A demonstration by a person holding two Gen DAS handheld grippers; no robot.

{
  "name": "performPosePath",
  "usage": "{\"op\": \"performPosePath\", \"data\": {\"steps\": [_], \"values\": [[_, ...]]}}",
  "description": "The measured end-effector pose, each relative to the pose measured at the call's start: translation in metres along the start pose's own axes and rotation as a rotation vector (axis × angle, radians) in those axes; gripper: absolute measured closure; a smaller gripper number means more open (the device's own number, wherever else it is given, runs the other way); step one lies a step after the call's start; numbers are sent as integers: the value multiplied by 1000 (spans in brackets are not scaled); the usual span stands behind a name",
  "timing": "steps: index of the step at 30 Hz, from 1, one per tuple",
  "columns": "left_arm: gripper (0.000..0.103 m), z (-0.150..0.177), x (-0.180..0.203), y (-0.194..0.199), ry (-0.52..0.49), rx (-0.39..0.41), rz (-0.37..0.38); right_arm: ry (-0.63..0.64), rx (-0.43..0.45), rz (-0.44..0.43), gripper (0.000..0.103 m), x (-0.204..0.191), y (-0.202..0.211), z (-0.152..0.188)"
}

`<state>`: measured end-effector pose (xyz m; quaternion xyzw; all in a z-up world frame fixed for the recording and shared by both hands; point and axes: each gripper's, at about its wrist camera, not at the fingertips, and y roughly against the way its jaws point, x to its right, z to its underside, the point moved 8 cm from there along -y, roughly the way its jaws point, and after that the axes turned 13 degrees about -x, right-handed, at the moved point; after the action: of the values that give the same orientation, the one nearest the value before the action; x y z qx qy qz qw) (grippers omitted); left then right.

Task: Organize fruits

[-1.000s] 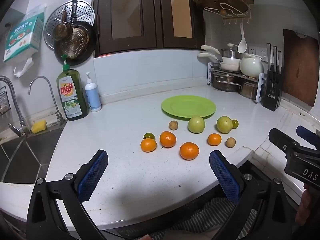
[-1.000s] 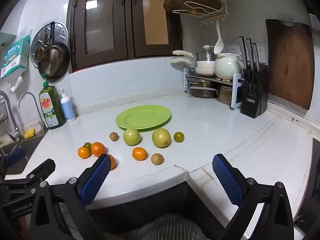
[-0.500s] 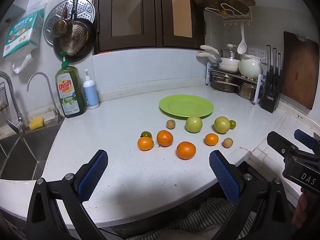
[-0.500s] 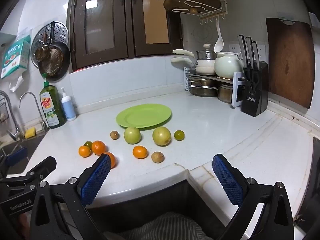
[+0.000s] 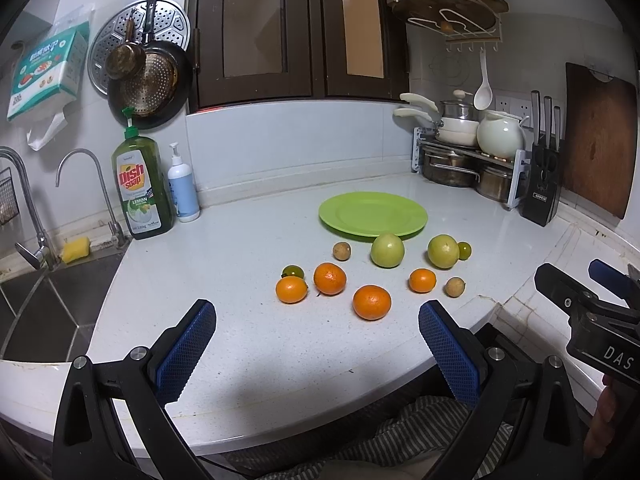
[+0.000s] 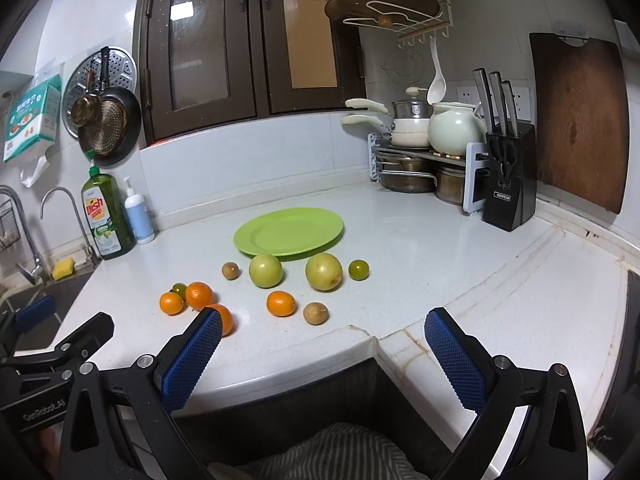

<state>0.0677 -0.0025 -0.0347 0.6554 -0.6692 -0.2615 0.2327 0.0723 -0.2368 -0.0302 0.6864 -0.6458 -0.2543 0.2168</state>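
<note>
both tools hang at the near edge of the white speckled stone countertop (image 5: 248, 248), touching nothing. the left gripper (image 5: 316, 346) has its blue-padded jaws spread wide and empty, and so does the right gripper (image 6: 322, 354). the round flat lime-green plate (image 5: 373, 213) sits bare toward the back of the counter. in front of it the fruit lies loose: two large pale-green round fruits (image 5: 387, 250), one just beside a small dark-green citrus (image 5: 464, 250); two small brown round fruits (image 5: 341, 251); four orange mandarins (image 5: 371, 302), and another small dark-green citrus (image 5: 293, 271) touching the leftmost mandarin. a green bottle of dish soap (image 5: 141, 188) stands at the left by the steel sink (image 5: 48, 304).
</note>
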Motion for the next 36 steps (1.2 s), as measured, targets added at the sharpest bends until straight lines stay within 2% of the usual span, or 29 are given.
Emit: {"op": "performPosePath", "data": {"steps": [36], "values": [[0,0,-4,1,25,8,-15,6,-2,-11,1,-5,2,0]]}}
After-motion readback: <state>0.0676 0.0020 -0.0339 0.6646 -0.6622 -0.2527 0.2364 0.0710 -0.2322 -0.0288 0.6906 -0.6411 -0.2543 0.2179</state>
